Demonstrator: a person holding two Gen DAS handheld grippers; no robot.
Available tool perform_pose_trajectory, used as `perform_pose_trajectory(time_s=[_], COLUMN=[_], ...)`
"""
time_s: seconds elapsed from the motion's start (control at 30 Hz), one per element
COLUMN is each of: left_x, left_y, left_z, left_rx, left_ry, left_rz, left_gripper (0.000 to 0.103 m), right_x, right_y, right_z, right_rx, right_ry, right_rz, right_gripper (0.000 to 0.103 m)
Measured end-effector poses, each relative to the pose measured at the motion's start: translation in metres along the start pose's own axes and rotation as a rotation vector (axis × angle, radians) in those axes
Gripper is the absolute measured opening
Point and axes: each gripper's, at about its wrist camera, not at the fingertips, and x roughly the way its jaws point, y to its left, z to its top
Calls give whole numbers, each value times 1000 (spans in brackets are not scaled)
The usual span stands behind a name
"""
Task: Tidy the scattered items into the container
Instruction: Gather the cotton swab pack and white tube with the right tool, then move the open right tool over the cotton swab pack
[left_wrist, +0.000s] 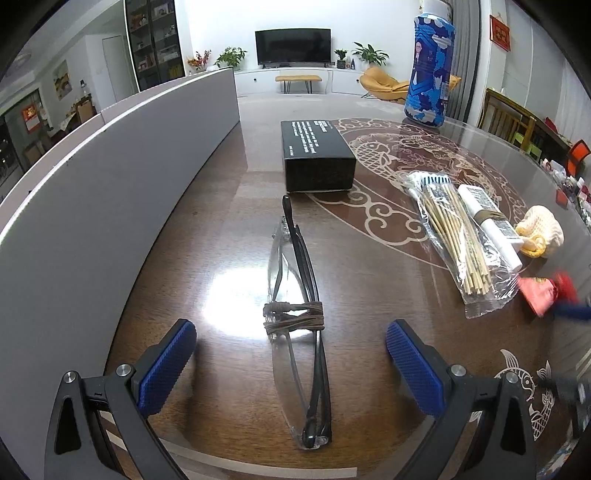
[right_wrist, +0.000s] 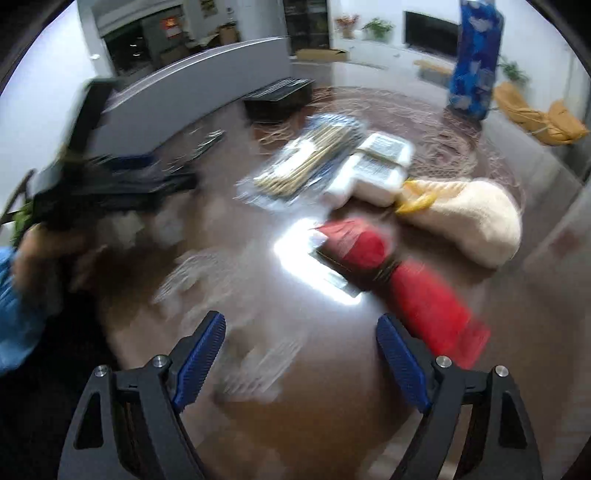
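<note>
In front of us lie the folded glasses (left_wrist: 295, 325), flat on the brown tabletop (left_wrist: 207, 229), their arms bound with a brown cord near the middle. They lie lengthwise between the blue pads of the left hand-held gripper (left_wrist: 291, 354), whose jaws stand wide with neither pad touching the frame. To the left of the glasses runs the grey wall of the container (left_wrist: 110, 177), close by and curving away towards the far end of the tabletop. Beyond the tip of the glasses sits a black box (left_wrist: 316, 155) with white print on its top.

To the right, well apart from the glasses, we see a clear bag of bamboo sticks (left_wrist: 458, 236), a white tube (left_wrist: 491, 225) lying just beside it, a cream knitted pouch (left_wrist: 543, 229) with a yellow edge, and a red packet (left_wrist: 543, 291) near the picture's edge. A tall blue patterned canister (left_wrist: 430, 66) stands upright at the far side.

The right wrist view is heavily blurred. Our right hand-held gripper (right_wrist: 301, 354) hangs over bare tabletop with its jaws wide and nothing between them. The red packet (right_wrist: 399, 280) lies just ahead and to the right of its right pad; whether they touch we cannot tell. Further on are the cream knitted pouch (right_wrist: 476, 218), the white tube (right_wrist: 373, 173) and the bag of bamboo sticks (right_wrist: 306, 162). At the left edge the left hand-held gripper (right_wrist: 122, 177) shows dark and smeared.
</note>
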Motion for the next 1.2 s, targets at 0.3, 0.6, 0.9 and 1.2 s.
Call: perform_pose_trajectory(time_s=[0.3,0.6,0.9,1.2], left_x=[4,12,21,20], left_y=[0,-8,-18,-17], left_z=[1,12,25,24], left_rx=[-9,15,60,83], left_ry=[13,47,61,58], left_rz=[-28,-43,-74,-101], left_gripper=[103,103,103,103], right_x=[28,30,30,30], right_y=[-51,-52,-52,-52], right_z=[39,40,40,39], right_rx=[111,108,107,107], right_ry=[-66,-69,-70,-70], right_rz=[-112,-114,-113,-113], right_gripper=[103,103,103,103])
